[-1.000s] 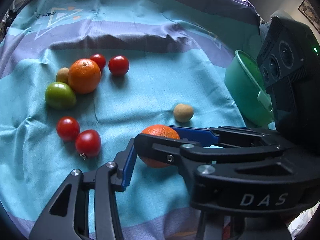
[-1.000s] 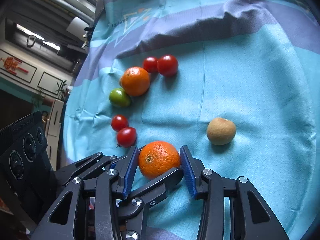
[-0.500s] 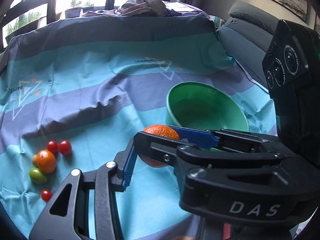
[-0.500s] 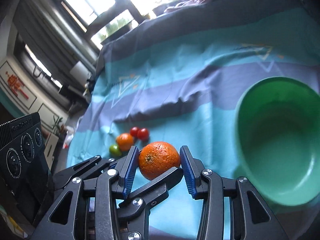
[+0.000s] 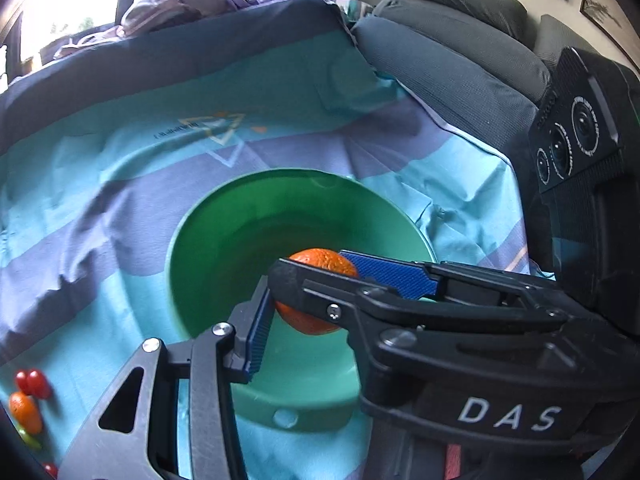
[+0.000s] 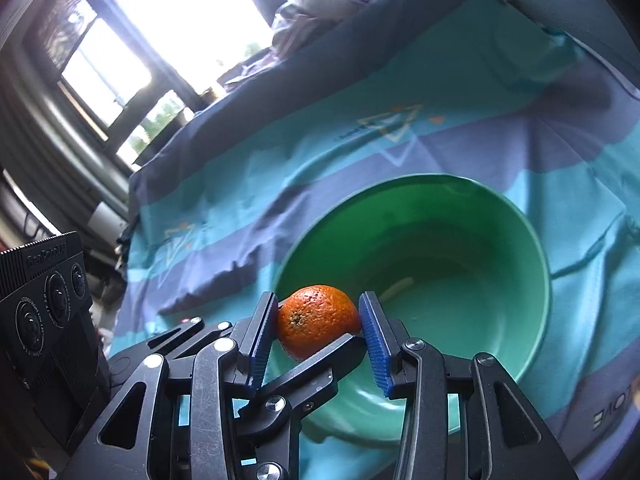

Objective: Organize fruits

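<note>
I'm pinching the orange [image 6: 318, 320] between my right fingers [image 6: 376, 344], blue pads pressing on it from 9 and 3 o'clock, its stem dimple facing my right camera. The orange is hanging over the inside of the green bowl [image 6: 500, 240], just in from the rim at the bowl's 8 o'clock in that view, and I'm seeing nothing lying in the bowl. My left fingers [image 5: 256, 336] are reaching in under the same fruit: one blue pad is showing right beside the orange at its 8 o'clock, but my right tool is crossing in front and hiding the other one, so I cannot tell whether they are spread or gripping. The bowl is sitting on the striped teal and purple cloth [image 6: 280, 160]. Out at 8 o'clock in the left view, well apart from the bowl, two red tomatoes [image 5: 32, 382] are lying together with a second orange [image 5: 25, 416] just below them and a green fruit [image 5: 30, 440] under that. A grey sofa [image 5: 460, 60] is showing at 1 o'clock, a heap of clothes [image 5: 176, 0] at 11 o'clock.
</note>
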Motion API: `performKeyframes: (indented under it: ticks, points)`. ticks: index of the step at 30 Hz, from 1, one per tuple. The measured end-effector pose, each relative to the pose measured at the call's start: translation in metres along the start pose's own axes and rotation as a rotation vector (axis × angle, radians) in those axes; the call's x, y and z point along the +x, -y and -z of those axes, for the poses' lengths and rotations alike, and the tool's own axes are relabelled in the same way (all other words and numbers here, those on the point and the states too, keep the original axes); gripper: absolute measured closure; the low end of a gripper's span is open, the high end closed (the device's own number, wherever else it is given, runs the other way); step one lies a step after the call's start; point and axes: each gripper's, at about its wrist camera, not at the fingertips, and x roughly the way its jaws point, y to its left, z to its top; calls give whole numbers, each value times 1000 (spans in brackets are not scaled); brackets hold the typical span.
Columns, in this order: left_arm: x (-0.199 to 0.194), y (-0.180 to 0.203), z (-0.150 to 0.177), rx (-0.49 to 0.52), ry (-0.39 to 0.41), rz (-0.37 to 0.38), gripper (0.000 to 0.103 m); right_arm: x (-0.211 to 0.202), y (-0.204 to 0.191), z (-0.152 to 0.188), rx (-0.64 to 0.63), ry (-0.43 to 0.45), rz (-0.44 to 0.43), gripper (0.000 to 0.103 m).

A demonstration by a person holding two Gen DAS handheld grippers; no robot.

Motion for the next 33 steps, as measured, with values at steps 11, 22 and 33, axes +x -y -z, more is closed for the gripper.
performKeyframes:
  ticks: [11,22,33]
  points:
    - [-7,-12,10,-60,-14,-42,38,15,8,-1,5,10,177,55]
    - [-112,-93,73,-225,71,-297,31,42,-32,9,-127,47,386,54]
    - [-185,-196,147,-519,141,-472,31,60,-54,19,-280,60,578,54]
